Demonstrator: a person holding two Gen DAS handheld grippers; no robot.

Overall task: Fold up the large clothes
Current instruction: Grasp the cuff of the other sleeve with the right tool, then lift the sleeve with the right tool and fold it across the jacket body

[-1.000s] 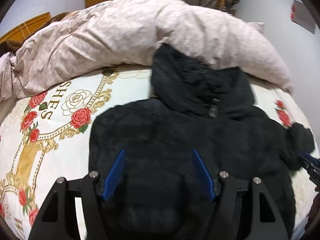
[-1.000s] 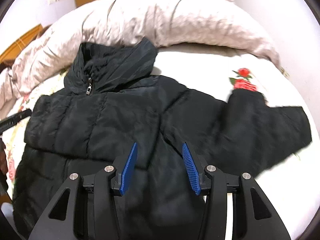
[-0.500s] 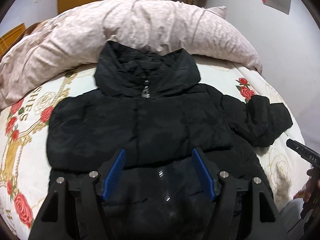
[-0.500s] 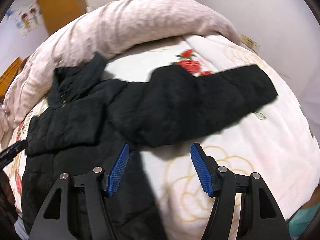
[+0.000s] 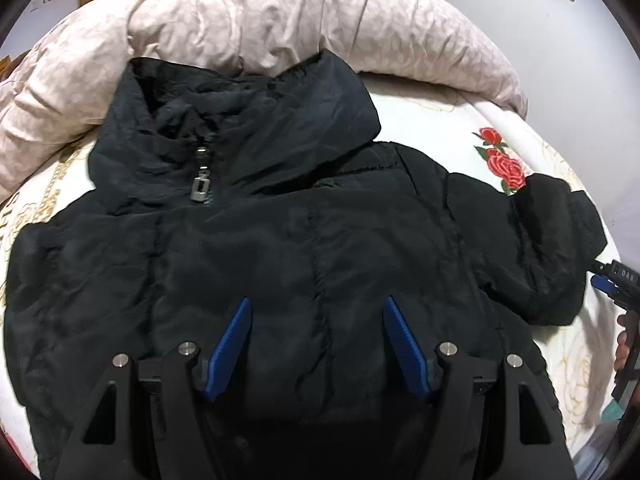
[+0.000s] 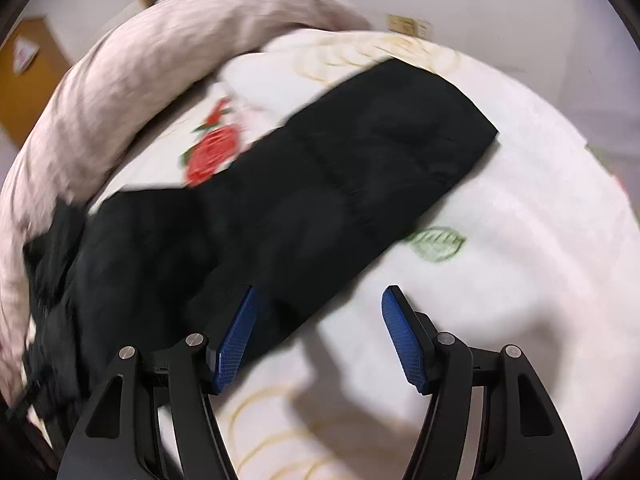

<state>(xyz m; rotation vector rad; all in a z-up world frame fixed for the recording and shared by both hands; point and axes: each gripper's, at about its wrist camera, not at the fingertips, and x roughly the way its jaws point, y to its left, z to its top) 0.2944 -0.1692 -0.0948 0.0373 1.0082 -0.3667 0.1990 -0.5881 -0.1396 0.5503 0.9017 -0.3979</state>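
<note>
A black puffer jacket (image 5: pixel 280 248) lies front up on the bed, with its collar (image 5: pixel 240 120) at the far end and the zip pull (image 5: pixel 200 186) below it. My left gripper (image 5: pixel 318 308) hovers open over the chest, nothing between its fingers. One sleeve (image 6: pixel 340 184) stretches out flat over the sheet, its cuff (image 6: pixel 460 128) far right. My right gripper (image 6: pixel 318 296) is open just above the sleeve's near edge, its left pad (image 6: pixel 236 332) over the cloth and its right pad over bare sheet. In the left wrist view the right gripper (image 5: pixel 604 280) shows beside that sleeve, a hand (image 5: pixel 622 344) behind it.
A rolled pink quilt (image 5: pixel 280 20) lies across the head of the bed behind the collar. The white sheet with red roses (image 5: pixel 504 164) runs to the bed's right edge, near a pale wall (image 6: pixel 520 8). A wooden door (image 6: pixel 28 76) stands far left.
The left gripper has moved in closer over the jacket, which now fills its view. The right gripper swung right, from the jacket's body to the outstretched sleeve, rolled, and its jaws widened.
</note>
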